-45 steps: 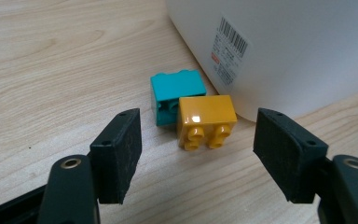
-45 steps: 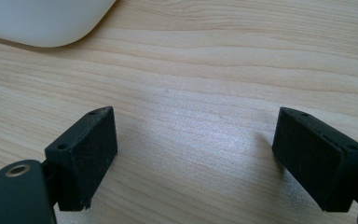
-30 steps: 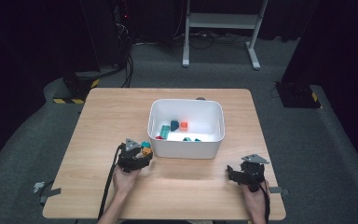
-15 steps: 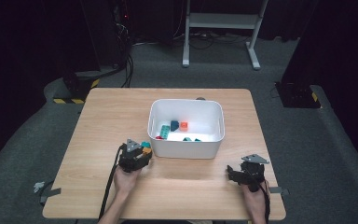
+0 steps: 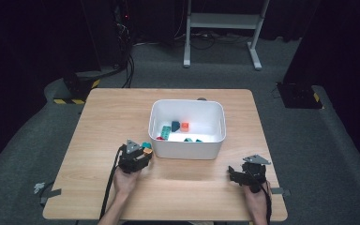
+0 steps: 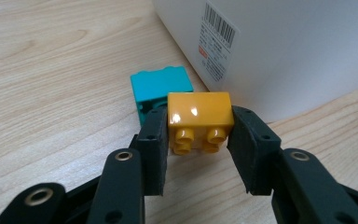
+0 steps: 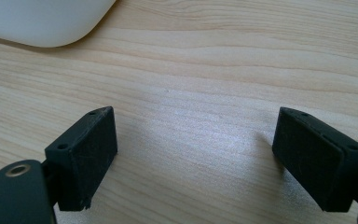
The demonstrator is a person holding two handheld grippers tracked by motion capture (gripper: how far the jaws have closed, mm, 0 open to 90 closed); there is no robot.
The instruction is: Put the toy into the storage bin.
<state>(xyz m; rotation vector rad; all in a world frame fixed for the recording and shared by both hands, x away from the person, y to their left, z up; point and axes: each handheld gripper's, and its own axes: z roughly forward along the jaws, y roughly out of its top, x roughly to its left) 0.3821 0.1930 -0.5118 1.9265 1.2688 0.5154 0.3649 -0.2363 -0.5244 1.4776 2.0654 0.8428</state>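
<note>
My left gripper (image 6: 200, 154) has just been closing its jaws, and its pads now press both sides of a yellow brick (image 6: 200, 116) lying on its side with the studs toward the camera. A teal brick (image 6: 161, 86) rests on the table right behind it, beside the wall of the white bin (image 6: 284, 46). From above, the left gripper (image 5: 143, 154) sits at the bin's front left corner with the yellow brick (image 5: 147, 151) and teal brick (image 5: 146, 145) at its tip. My right gripper (image 7: 196, 154) stands open over bare wood, also seen at the front right (image 5: 234, 176).
The white bin (image 5: 187, 102) stands mid-table and holds several bricks, among them a green one (image 5: 166, 132), a dark teal one (image 5: 175, 125) and an orange one (image 5: 184, 126). The bin's rounded corner (image 7: 42, 18) lies ahead of the right gripper.
The left gripper's jaws look drawn in closer around the yellow brick. Neither hand has shifted on the table.
</note>
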